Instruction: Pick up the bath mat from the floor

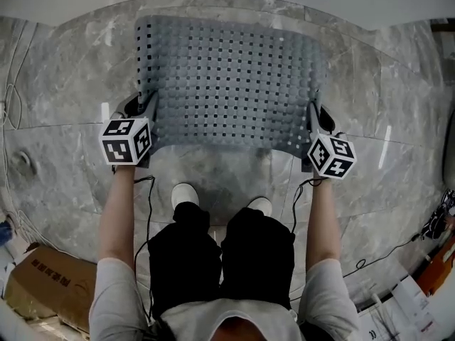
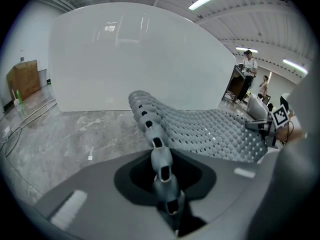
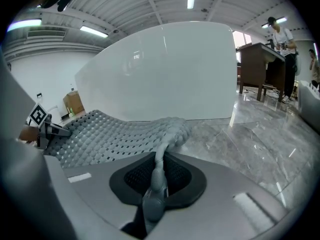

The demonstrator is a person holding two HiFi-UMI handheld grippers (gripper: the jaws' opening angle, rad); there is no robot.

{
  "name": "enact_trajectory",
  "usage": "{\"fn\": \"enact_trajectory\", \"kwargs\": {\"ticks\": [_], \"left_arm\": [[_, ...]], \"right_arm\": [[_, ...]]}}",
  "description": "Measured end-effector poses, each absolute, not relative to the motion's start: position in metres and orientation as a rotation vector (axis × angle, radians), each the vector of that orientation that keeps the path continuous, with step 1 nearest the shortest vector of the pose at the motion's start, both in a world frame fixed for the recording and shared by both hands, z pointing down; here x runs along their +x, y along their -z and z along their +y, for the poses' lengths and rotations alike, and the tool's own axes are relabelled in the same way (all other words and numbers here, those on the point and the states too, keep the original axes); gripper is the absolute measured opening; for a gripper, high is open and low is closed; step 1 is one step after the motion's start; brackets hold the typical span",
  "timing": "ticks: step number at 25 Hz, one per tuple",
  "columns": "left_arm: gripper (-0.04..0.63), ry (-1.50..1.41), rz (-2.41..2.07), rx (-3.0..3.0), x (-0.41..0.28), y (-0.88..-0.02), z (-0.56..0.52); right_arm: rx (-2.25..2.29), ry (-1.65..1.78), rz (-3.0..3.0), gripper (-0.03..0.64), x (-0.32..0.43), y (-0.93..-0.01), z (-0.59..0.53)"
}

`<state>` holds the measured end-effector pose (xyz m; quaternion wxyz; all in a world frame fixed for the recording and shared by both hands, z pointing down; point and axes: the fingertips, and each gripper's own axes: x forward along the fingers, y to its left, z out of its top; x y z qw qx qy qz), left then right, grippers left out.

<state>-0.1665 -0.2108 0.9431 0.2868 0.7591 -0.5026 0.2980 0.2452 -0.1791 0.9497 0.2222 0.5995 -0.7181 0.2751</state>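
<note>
The grey perforated bath mat [image 1: 231, 84] hangs spread between my two grippers, its near edge lifted off the marble floor and its far edge toward the white tub. My left gripper [image 1: 146, 109] is shut on the mat's near left edge; in the left gripper view the bumpy edge [image 2: 159, 151] runs between the jaws. My right gripper [image 1: 313, 123] is shut on the near right edge, with the mat's rim [image 3: 159, 176] pinched between its jaws. Each gripper's marker cube [image 1: 126, 141] faces up.
The white bathtub wall [image 2: 135, 59] stands just beyond the mat. The person's feet [image 1: 185, 194] are below the mat's near edge. A cardboard box [image 1: 46, 283] lies at the lower left, cables [image 1: 11, 112] along the left, and clutter [image 1: 434, 268] at the lower right.
</note>
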Motion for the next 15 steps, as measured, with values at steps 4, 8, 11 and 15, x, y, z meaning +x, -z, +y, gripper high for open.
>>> {"fn": "enact_trajectory", "kwargs": {"ticks": [4,8,11,15], "left_arm": [[0.067,-0.795,-1.339,2.036,-0.166,-0.893,-0.212],[0.066,-0.79,-1.343,2.043,-0.166,-0.833,-0.211],[0.066,-0.793,-1.341,2.049,-0.164,-0.785,-0.206],[0.066,-0.806,-1.331,2.064,-0.161,-0.714,-0.196]], "right_arm": [[1.66,-0.765,-1.976,0.037,0.241,-0.9,-0.179],[1.68,-0.768,-1.975,0.037,0.238,-0.839,-0.177],[1.688,-0.771,-1.975,0.037,0.237,-0.789,-0.171],[1.684,-0.767,-1.983,0.035,0.234,-0.717,-0.163]]}}
